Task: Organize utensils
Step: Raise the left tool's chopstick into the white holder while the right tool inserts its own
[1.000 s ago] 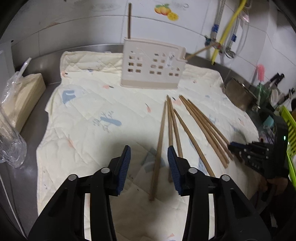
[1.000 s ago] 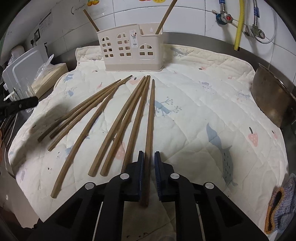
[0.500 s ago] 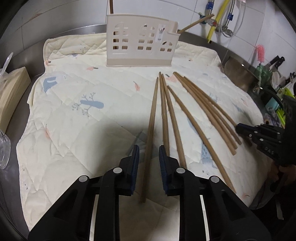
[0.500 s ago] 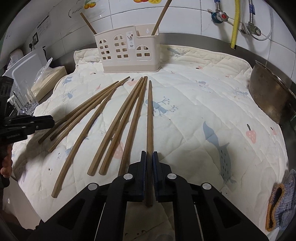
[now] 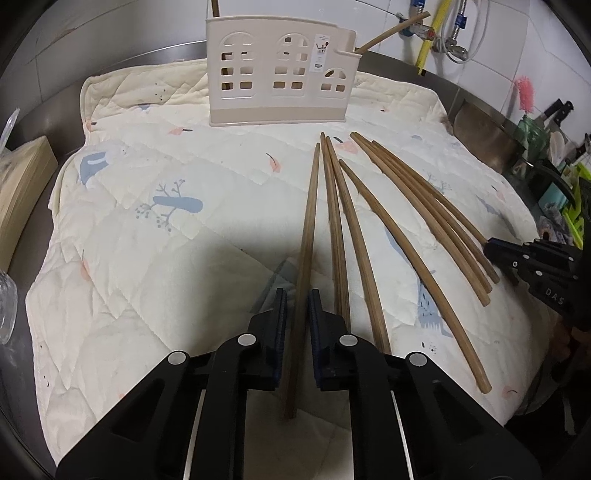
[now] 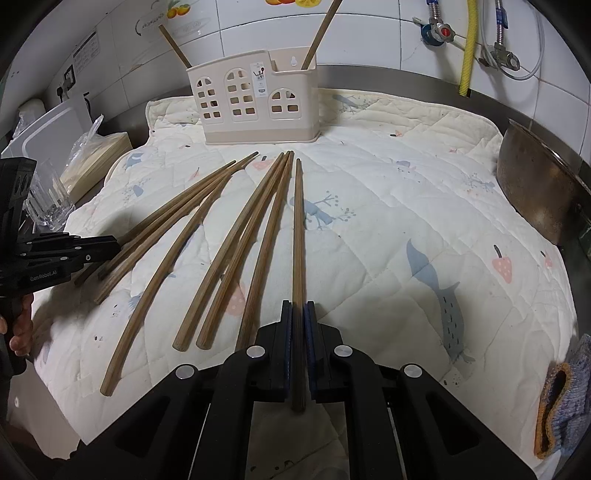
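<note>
- The left claw (image 5: 297, 295) has its jaws drawn in almost fully on a single wooden chopstick (image 5: 310, 206). The blue pads sit tight to either side of its near end, and the butt pokes out behind them.
- That stick runs straight ahead from the claw, flat on the quilted cloth (image 5: 147, 258), its far tip aimed at the beige utensil holder (image 5: 277, 92).
- The loose chopsticks (image 5: 369, 266) fan out just to the right of this claw. Nothing but bare cloth lies to its left.
- The right claw (image 6: 298, 306) is clamped fully on another chopstick (image 6: 298, 221). No gap shows between pads and wood, and the stick's end juts back between the fingers.
- From the right wrist view, this stick also lies along the cloth, pointing ahead toward the holder. The rest of the fan spreads off to the claw's left, its ends near the other claw.
- The holder stands upright at the far edge of the cloth, well ahead of both claws — two chopsticks (image 6: 323, 33) already lean in it.
- A metal bowl (image 6: 535, 184) sits far right of the right claw, and a glass (image 6: 46, 201) far left.
</note>
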The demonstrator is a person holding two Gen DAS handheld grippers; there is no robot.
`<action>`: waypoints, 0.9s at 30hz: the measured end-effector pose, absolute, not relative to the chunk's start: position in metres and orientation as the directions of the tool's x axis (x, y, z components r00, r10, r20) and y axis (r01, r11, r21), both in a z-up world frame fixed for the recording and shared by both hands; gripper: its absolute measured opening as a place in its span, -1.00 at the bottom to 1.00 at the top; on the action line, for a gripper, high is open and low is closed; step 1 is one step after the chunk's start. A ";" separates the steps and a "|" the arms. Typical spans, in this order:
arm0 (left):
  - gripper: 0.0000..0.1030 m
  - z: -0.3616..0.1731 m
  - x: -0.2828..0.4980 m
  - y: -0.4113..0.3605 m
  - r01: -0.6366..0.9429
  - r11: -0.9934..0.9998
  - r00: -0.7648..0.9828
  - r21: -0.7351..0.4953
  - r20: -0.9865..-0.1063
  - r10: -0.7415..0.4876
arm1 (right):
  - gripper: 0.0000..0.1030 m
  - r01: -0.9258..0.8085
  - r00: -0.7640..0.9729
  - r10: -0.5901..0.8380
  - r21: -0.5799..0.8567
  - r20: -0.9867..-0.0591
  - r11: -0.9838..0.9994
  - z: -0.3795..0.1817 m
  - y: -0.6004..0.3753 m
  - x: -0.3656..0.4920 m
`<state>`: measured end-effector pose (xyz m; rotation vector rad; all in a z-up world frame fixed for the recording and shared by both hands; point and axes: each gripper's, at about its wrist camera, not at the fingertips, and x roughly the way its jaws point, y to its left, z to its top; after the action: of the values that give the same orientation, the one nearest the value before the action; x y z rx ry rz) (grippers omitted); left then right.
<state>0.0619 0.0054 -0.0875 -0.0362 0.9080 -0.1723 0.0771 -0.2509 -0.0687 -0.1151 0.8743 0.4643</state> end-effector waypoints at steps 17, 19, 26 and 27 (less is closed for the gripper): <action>-0.88 -0.025 0.056 0.014 0.136 0.985 0.698 -0.104 -0.695 -0.170 | -0.87 -0.460 0.658 0.373 0.042 -0.655 0.887 -0.008 -0.253 0.074; -0.89 -0.014 0.058 0.015 0.140 0.985 0.714 -0.103 -0.678 -0.173 | -0.87 -0.471 0.673 0.385 0.036 -0.632 0.881 0.005 -0.251 0.077; -0.89 0.024 0.071 0.010 0.174 0.981 0.762 -0.087 -0.618 -0.190 | -0.87 -0.506 0.707 0.428 0.021 -0.562 0.862 0.050 -0.240 0.101; -0.89 0.029 0.075 0.009 0.178 0.980 0.767 -0.085 -0.612 -0.193 | -0.87 -0.510 0.709 0.432 0.019 -0.557 0.860 0.055 -0.238 0.105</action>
<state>0.0755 0.0093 0.0290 -0.0227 0.6674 -0.2014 0.1050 -0.2383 0.0551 -0.1403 0.5820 0.5245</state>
